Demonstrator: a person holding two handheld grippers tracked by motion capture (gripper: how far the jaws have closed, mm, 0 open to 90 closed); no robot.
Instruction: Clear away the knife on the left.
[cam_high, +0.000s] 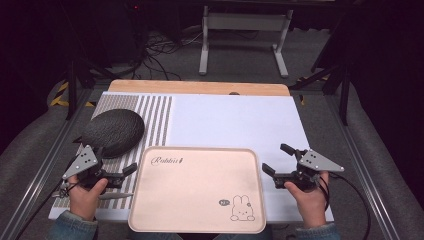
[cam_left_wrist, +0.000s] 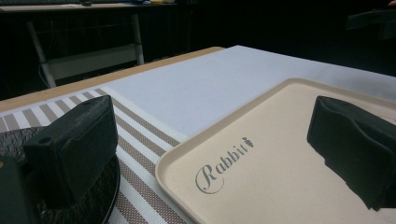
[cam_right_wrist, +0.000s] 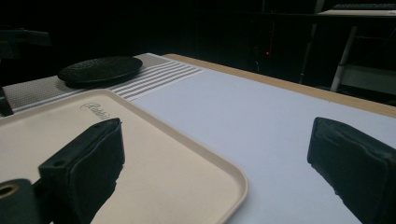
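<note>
— Beige tray (cam_high: 197, 187) sits at the near table edge; has anyone gripped it?
— Not yet: left gripper (cam_high: 131, 170) and right gripper (cam_high: 277, 160) flank it, both gaping wide, holding nothing.

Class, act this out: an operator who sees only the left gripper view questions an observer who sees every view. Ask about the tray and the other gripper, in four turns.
Operator: I read "Rabbit" on the tray. Is anything else printed on it?
Observer: Yes, a small rabbit drawing in its near right corner.
Operator: Where is the right gripper?
Observer: Just off the tray's right edge, above the white mat, jaws open with nothing between them.
</note>
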